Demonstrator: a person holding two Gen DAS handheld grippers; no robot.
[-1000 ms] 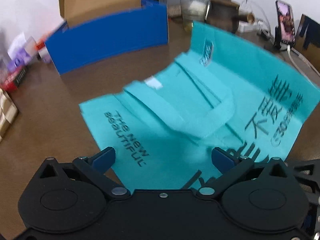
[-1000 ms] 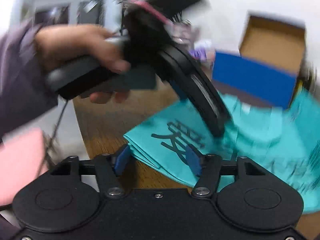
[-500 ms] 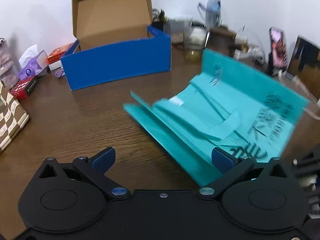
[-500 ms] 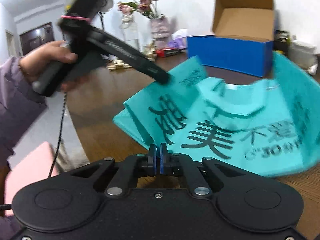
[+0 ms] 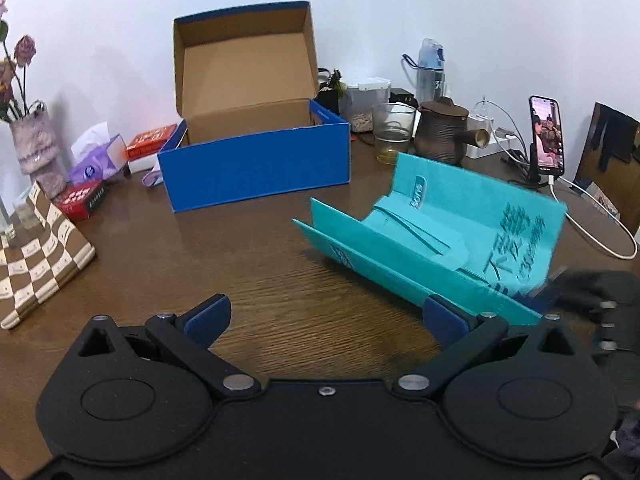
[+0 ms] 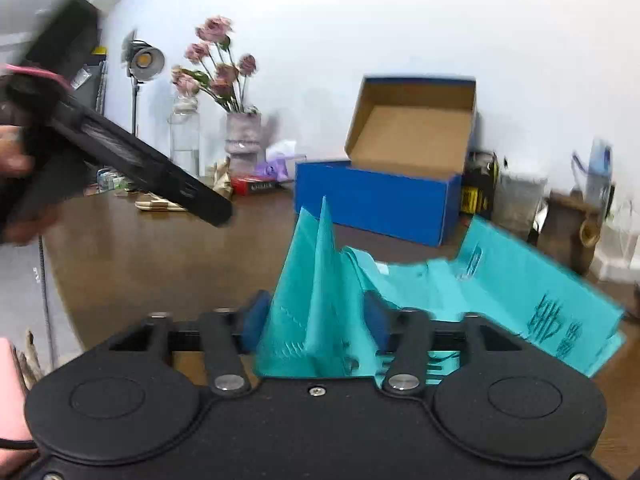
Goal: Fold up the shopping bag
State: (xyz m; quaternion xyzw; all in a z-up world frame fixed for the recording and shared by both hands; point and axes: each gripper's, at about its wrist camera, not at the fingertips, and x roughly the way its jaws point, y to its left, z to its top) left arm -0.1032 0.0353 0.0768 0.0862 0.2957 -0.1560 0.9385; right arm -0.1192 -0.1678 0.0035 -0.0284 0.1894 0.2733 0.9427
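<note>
While right tongs straddle bag spread, left tongs spread beside it

Ahead and left of the left gripper: open blue box, tissue pack, checkered cloth, vase of roses. Ahead and right: glass cup, brown teapot, water bottle, phone on a stand.

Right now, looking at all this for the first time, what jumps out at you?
The bright teal shopping bag stands out, half-folded into a trough on the brown table. Behind it sits an open blue shoebox. One end of the bag is bunched up between the pads of the right tongs, while the left tongs are open over bare wood.
</note>
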